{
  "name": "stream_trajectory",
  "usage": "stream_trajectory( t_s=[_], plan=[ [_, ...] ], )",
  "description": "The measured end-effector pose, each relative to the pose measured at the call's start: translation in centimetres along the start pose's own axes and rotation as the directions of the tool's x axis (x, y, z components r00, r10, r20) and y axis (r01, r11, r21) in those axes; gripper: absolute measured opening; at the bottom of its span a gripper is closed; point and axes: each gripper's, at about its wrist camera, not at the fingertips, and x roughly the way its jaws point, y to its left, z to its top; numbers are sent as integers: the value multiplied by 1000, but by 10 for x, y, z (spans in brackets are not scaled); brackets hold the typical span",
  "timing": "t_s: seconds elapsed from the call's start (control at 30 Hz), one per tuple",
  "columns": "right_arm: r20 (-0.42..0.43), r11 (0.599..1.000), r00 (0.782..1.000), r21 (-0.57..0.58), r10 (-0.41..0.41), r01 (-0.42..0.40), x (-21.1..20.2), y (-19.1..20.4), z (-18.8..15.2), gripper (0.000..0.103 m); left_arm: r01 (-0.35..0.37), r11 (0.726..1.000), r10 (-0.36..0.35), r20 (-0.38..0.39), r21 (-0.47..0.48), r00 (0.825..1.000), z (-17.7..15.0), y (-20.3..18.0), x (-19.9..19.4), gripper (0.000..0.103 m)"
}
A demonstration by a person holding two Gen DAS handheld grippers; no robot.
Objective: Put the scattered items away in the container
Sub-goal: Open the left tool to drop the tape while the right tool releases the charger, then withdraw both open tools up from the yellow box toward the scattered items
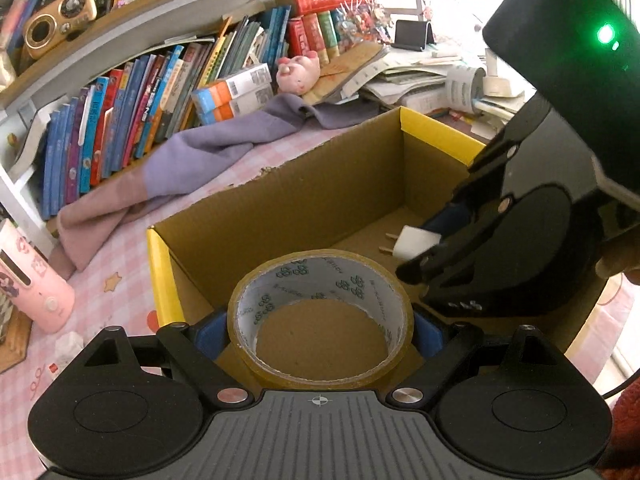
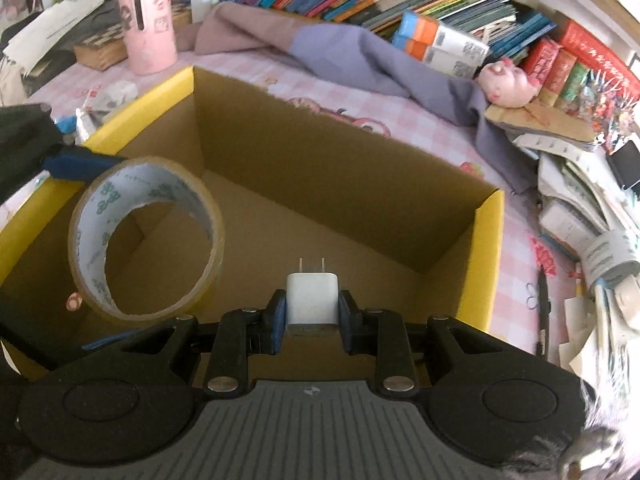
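Note:
An open cardboard box with yellow rims (image 1: 436,126) (image 2: 490,240) stands on the pink checked tablecloth. My left gripper (image 1: 320,334) is shut on a roll of brown packing tape (image 1: 320,280), its blue pads pressing the roll's two sides over the box's near end. From the right wrist view the same tape roll (image 2: 92,216) hangs at the left with one blue pad behind it. A white charger plug (image 2: 312,300) with two prongs pointing forward sits between the pads of my right gripper (image 2: 312,314), held over the box floor. In the left wrist view that charger plug (image 1: 414,242) shows at the right.
A purple and mauve cloth (image 1: 192,160) (image 2: 360,56) lies behind the box. Books (image 1: 132,112) line the shelf beyond. A pink pig toy (image 1: 298,72) (image 2: 506,82), a pink cylinder (image 1: 32,284) (image 2: 148,24), paper stacks (image 2: 592,216) and a pen (image 2: 542,308) surround the box.

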Motion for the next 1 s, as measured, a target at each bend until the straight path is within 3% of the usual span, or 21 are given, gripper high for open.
stream_trajectory(
  t_s=[0.33,0.47,0.57,1.0],
  plan=[
    [-14,1000,1000,16,17,-17,4,-1,-2,25,-13,1000,13,-5,-8,1000,0,-2,1,92],
    [8,999,1000,36,24,-24,1,-5,-2,32,-17,1000,17,-6,-25,1000,-1,0,-1,93],
    [33,998,999,47,30,-31,-4,-7,-3,37,-22,999,23,27,-36,999,-3,2,-7,95],
    [140,983,990,182,2,-28,-36,-4,-16,40,-29,995,42,136,-93,990,-5,14,-45,97]
  ],
)
